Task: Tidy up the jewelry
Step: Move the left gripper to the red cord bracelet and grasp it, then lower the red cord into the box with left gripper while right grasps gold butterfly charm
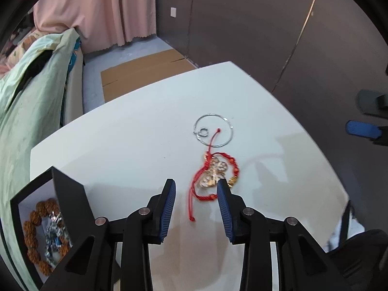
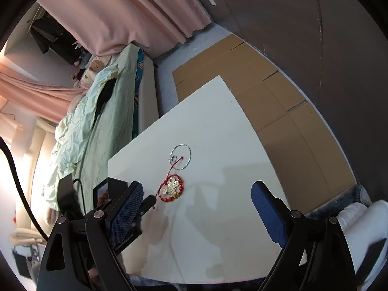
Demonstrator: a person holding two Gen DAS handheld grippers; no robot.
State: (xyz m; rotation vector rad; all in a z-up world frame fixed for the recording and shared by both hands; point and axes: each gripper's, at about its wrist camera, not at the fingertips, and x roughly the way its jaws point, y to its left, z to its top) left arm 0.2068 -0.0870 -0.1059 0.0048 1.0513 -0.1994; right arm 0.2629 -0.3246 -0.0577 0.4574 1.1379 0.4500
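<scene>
A red cord bracelet [image 1: 208,184] with a gold charm lies on the white table [image 1: 126,145]. A thin silver hoop [image 1: 213,131] and a small silver ring [image 1: 203,133] lie just beyond it. My left gripper [image 1: 196,186] is open, its fingers straddling the near part of the red bracelet, just above the table. A black open box [image 1: 48,218] at the left holds a brown bead bracelet and a silver piece. My right gripper [image 2: 196,189] is open and empty, raised above the table, with the red bracelet [image 2: 172,186] and hoop [image 2: 181,156] ahead.
A bed with a green quilt [image 1: 29,101] stands left of the table. Flat cardboard [image 2: 278,101] lies on the floor beyond and right of the table. Pink curtains [image 1: 109,7] hang at the back. The right gripper's blue pads [image 1: 361,128] show at the left wrist view's right edge.
</scene>
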